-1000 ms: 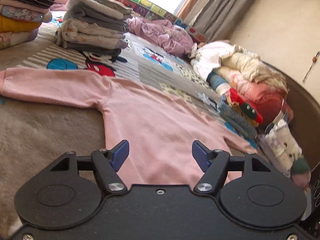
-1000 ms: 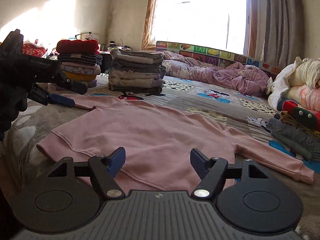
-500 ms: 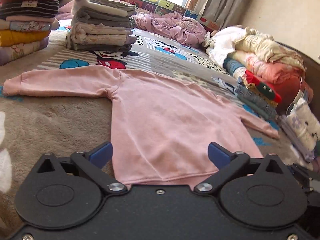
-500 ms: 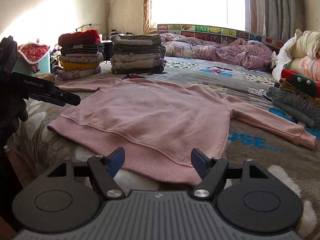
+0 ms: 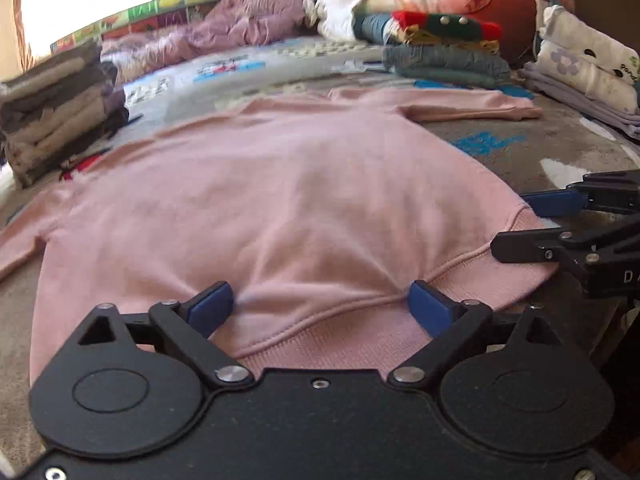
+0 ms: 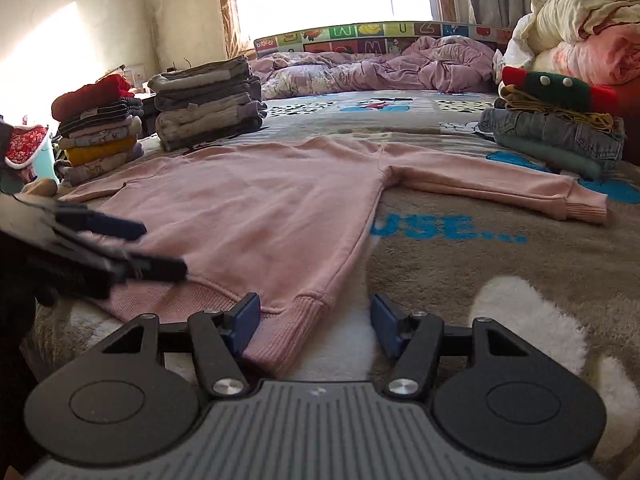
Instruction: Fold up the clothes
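A pink sweatshirt [image 5: 288,200] lies flat on the bed with both sleeves spread out, its ribbed hem toward me. My left gripper [image 5: 320,307] sits low over the middle of the hem. Its jaws are wide and closing, with a stretch of hem between the blue pads [image 5: 210,308], which do not press it. My right gripper [image 6: 316,321] is at the hem's right corner [image 6: 296,320]. Its jaws are closing with that corner between them, not pinched. Each gripper shows in the other's view: the right gripper [image 5: 534,226], and the left gripper [image 6: 148,248].
Two stacks of folded clothes [image 6: 208,100] [image 6: 98,128] stand at the far left. An unsorted heap [image 6: 560,92] fills the right side, with folded pale garments [image 5: 588,68] near it. A purple quilt [image 6: 380,68] lies against the headboard. The bed's front edge is just below both grippers.
Both grippers have dropped and moved in to the sweatshirt's hem. The left one slid right along it and spread its jaws wider. The right one's jaws have narrowed around the hem corner.
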The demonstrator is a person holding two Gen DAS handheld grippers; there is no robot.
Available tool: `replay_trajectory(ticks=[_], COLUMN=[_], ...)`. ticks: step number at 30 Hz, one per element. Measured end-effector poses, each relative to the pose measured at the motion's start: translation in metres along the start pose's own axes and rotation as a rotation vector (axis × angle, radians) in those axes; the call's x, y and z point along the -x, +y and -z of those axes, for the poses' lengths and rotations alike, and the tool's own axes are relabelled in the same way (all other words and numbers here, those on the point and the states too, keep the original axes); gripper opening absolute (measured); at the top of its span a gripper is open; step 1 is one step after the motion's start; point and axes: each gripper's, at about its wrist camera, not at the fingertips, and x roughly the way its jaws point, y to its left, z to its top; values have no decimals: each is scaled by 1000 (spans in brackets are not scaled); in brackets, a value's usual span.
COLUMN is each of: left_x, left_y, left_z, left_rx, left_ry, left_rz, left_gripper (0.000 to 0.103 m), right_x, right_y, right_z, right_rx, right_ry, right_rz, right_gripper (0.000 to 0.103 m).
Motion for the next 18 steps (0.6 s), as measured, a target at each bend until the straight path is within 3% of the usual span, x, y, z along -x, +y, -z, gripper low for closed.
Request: replay_trajectory(ticks=[3,10,14,18], left_x=[9,37,36,29], left_y=[15,21,18,8], left_z=[-9,-20,-26,-36], left_rx=[58,218,268,236], left_ry=[4,-103,-78,-29], left_rz=[31,2,-14,-61], left_gripper=[94,94,94,94], right_x=[5,17,20,16], right_y=[-10,-29,-27,-23], right_z=[0,1,3,7], right_rx=[-45,-174,-182,-193], right_ry=[1,-34,-50,-61], right_rz=[-35,-108,-138,-141], right_gripper=[60,60,61,61])
